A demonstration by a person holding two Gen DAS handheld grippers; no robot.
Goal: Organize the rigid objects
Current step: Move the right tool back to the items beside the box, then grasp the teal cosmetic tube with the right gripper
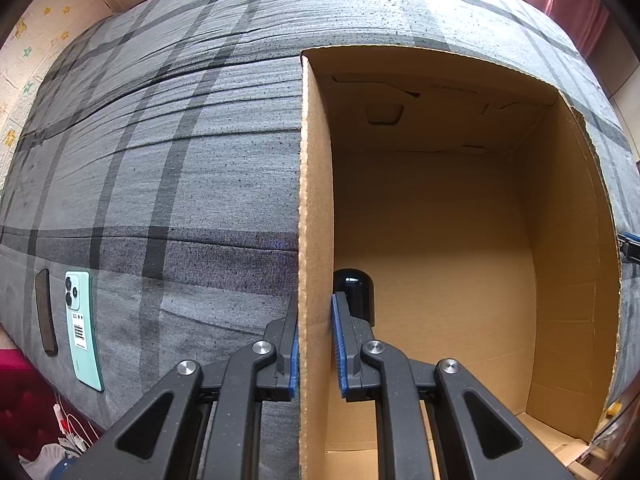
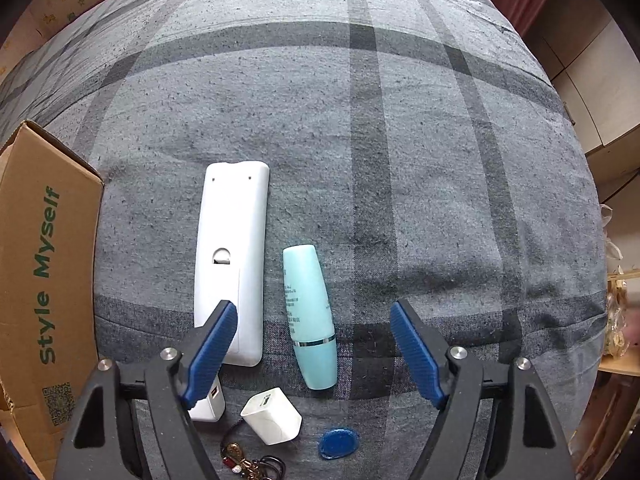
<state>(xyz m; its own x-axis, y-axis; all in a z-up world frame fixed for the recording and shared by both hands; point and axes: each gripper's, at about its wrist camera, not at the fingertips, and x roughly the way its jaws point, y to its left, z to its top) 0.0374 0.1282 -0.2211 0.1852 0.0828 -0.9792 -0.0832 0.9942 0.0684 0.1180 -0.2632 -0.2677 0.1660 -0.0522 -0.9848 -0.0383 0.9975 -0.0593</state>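
Note:
In the left wrist view my left gripper [image 1: 316,320] is shut on the left wall of the open cardboard box [image 1: 316,200], one finger outside, one inside. A black rounded object [image 1: 354,288] stands inside the box just beyond the inner finger. A mint-green phone [image 1: 82,328] and a dark flat strip [image 1: 46,312] lie on the grey plaid bed at far left. In the right wrist view my right gripper [image 2: 314,312] is open and empty above a pale blue bottle [image 2: 310,316]. A white remote [image 2: 232,256] lies face down to its left.
Near the right gripper's base lie two white charger cubes [image 2: 272,416] [image 2: 208,404], a blue oval tag [image 2: 338,442] and a key bunch [image 2: 248,460]. The box's outer side [image 2: 44,272] reads "Style Myself" at left. Bed edges drop off at left and right.

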